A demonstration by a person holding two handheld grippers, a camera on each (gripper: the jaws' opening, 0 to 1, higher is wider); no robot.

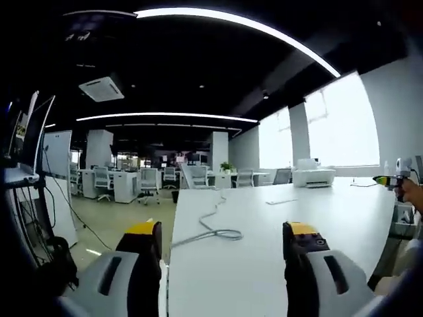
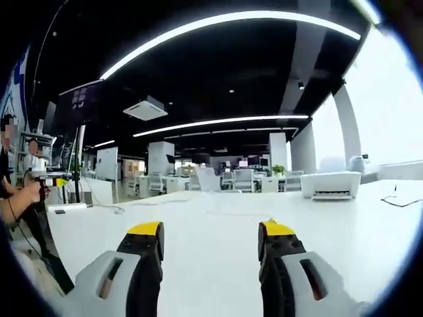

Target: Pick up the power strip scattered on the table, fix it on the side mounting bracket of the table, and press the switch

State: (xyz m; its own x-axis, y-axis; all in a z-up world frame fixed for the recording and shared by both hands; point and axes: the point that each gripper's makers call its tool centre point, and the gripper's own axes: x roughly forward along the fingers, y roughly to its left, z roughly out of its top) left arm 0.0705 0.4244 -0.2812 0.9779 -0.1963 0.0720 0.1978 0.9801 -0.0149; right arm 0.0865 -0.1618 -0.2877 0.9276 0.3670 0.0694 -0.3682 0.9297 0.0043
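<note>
L gripper (image 1: 225,241) w/ yellow-tipped black fingers spread wide, holding nothing, above near edge of long white worktop (image 1: 317,218); grey cable (image 1: 215,228) lies looped on worktop just ahead, between fingers. R gripper (image 2: 210,244) fingers also wide, empty, over same white worktop, white printer (image 2: 330,184) at far right. Power strip itself: can't tell where.
</note>
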